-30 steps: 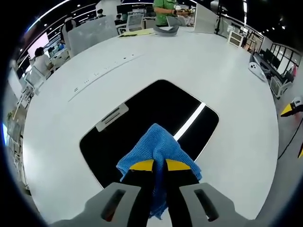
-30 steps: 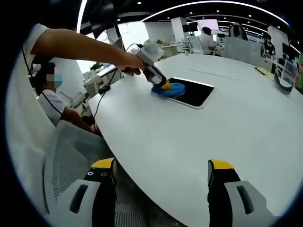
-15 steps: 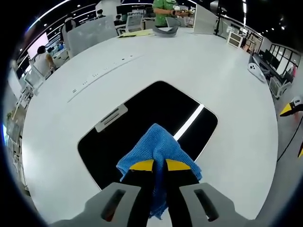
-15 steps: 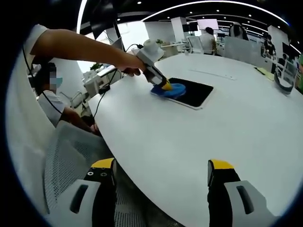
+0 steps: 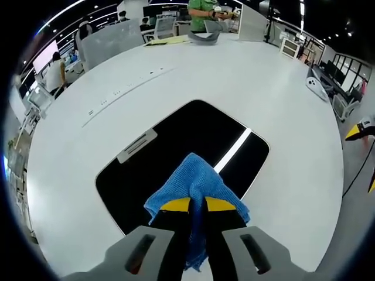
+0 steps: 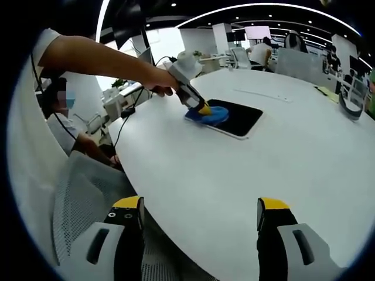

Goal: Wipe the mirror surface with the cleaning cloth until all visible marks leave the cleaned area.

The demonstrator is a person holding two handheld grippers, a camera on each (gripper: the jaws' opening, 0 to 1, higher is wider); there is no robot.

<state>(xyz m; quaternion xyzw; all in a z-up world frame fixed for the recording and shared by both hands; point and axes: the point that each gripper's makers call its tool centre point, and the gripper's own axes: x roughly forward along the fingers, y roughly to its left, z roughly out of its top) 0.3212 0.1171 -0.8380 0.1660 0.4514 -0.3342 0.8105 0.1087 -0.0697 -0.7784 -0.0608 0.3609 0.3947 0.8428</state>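
The blue cloth (image 5: 193,181) is clamped between the closed jaws of the left gripper (image 5: 197,205) and pressed onto the near end of the dark mirror (image 5: 187,140), which lies flat on the white table (image 5: 263,82). The right gripper (image 6: 199,208) is held well apart over the table edge, jaws wide open, nothing gripped.

Open office, white table (image 5: 252,76)

Bare table (image 5: 275,88) lies open all around the mirror (image 5: 187,152). The cloth (image 5: 193,184) covers its near corner; a chair (image 6: 82,199) crowds the edge.
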